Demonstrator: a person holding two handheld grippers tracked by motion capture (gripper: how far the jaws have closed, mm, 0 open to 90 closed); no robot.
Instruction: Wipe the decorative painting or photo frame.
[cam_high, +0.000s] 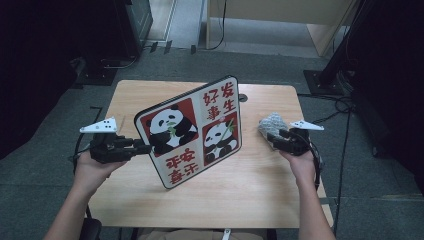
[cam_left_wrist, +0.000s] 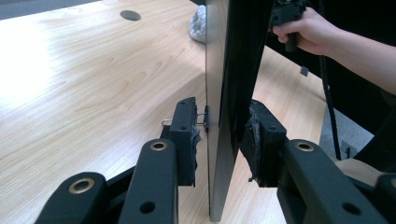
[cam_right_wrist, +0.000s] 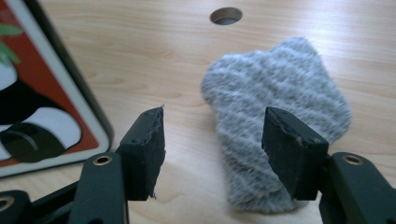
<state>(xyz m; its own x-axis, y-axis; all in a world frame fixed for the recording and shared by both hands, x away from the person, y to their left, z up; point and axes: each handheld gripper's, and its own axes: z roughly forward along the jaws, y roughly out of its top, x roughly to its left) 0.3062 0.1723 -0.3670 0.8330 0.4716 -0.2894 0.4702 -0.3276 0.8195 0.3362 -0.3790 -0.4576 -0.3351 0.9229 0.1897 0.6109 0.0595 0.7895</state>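
Left gripper (cam_high: 145, 148): its jaws straddle the left edge of the one board (cam_high: 192, 131), a panda-printed panel standing tilted on one corner on the table (cam_high: 150, 92). In the left gripper view the pads sit either side of the edge with a sliver of gap on the near side; the jaws are slack rather than clamping, yet the board stands propped between them.

Centre: the board is upright near mid-table, printed face toward the person. No marks or dirt can be made out on it.

Right: one grey fleecy cloth (cam_right_wrist: 275, 121) lies on the table just right of the board. The right gripper (cam_right_wrist: 212, 149) hovers over it with jaws parted, one pad over the cloth, the other over bare wood; nothing is gripped.

Judgement: the work appears to be wiping the board with the cloth. Board raised: done. Cloth pick-up and any wiping: outstanding.

Count: one board, one cloth, two grippers, one table.
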